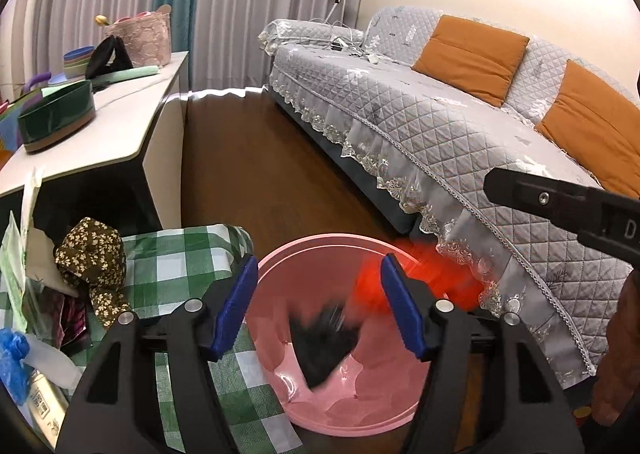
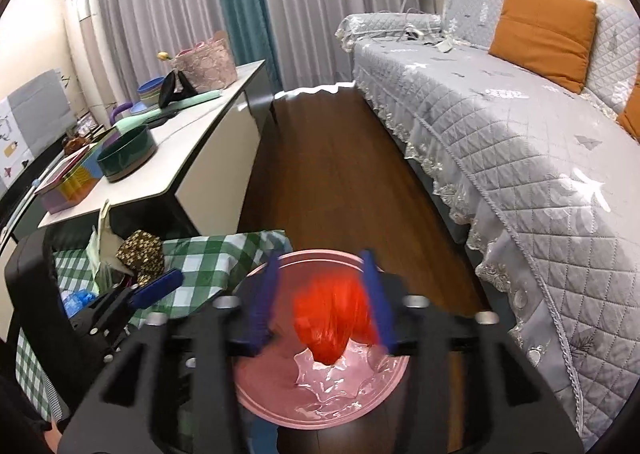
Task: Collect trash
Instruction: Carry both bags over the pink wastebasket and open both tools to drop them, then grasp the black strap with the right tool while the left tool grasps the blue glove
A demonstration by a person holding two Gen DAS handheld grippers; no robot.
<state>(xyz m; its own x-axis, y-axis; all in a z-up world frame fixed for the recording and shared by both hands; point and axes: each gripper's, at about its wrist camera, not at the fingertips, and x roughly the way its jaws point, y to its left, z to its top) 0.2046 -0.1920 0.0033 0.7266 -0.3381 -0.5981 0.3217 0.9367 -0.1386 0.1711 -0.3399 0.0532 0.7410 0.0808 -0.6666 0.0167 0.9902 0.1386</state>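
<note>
A pink bin (image 1: 276,266) (image 2: 280,406) with a pink liner stands on the floor below both grippers. My left gripper (image 1: 319,260) hangs open over its mouth. A dark crumpled piece of trash (image 1: 324,350), blurred, is inside the bin below the fingers, with no pad touching it. My right gripper (image 2: 320,254) is open above the same bin. A blurred red plastic bag (image 2: 332,318) (image 1: 368,282) hangs loose between its blue fingers (image 2: 260,314), its tip at the liner. The left gripper's blue finger (image 2: 156,286) shows at the left of the right wrist view.
A green checked cloth (image 1: 180,266) left of the bin carries a brown floral rag (image 1: 92,254) and a blue bag (image 1: 14,366). Behind stands a white table (image 1: 132,126) with a green round tin (image 1: 56,114). A grey quilted sofa (image 1: 460,142) lies to the right, across the wooden floor (image 1: 256,158).
</note>
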